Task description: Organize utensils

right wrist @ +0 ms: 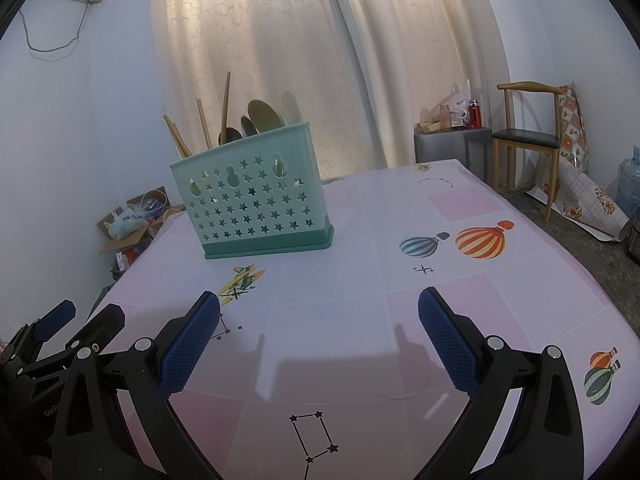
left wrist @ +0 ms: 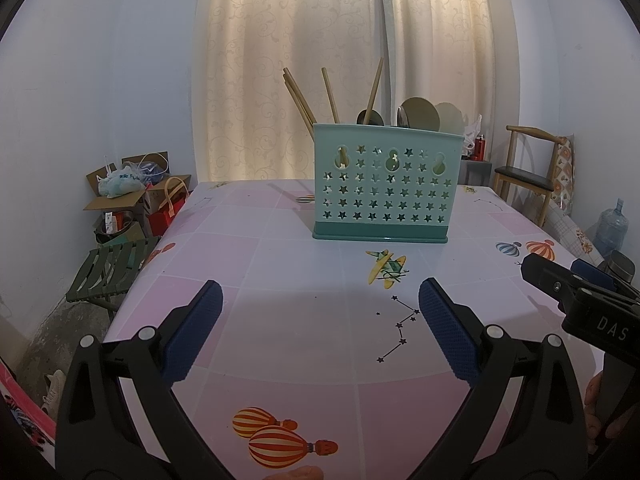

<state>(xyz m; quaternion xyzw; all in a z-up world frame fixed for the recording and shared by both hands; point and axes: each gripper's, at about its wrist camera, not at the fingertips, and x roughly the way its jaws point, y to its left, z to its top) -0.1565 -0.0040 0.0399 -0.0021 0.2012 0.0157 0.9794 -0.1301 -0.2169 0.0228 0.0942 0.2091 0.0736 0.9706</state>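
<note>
While I watched both wrist feeds, the widest thing under me was the table with its pink-and-white checked oilcloth printed with balloons and star lines (left wrist: 280, 264). Its left edge (left wrist: 132, 296) dropped off toward a dark green slatted folding stool (left wrist: 108, 272) and open cardboard boxes (left wrist: 132, 196); its far edge ran along the cream patterned curtains (left wrist: 320, 60). From the right wrist view, the right edge (right wrist: 592, 276) fell away to bare floor near a wooden chair with a dark seat (right wrist: 528, 136).

I saw the mint-green plastic utensil caddy with star cut-outs (left wrist: 380, 188) standing upright on the far middle of the cloth, well apart from both tools. Light wooden chopsticks (left wrist: 332, 96) leaned in its left part, and round-headed spoons and spatulas (left wrist: 416, 114) stood in its right part.

Between the caddy and me the cloth lay bare, giving open room on all sides.

My left gripper (left wrist: 320, 308) hovered over the near cloth with its blue pads spread wide and nothing between them. My right gripper (right wrist: 320, 312) sat just beside it, likewise spread wide and holding nothing. A fingertip (left wrist: 596, 404) showed at the right handle.
</note>
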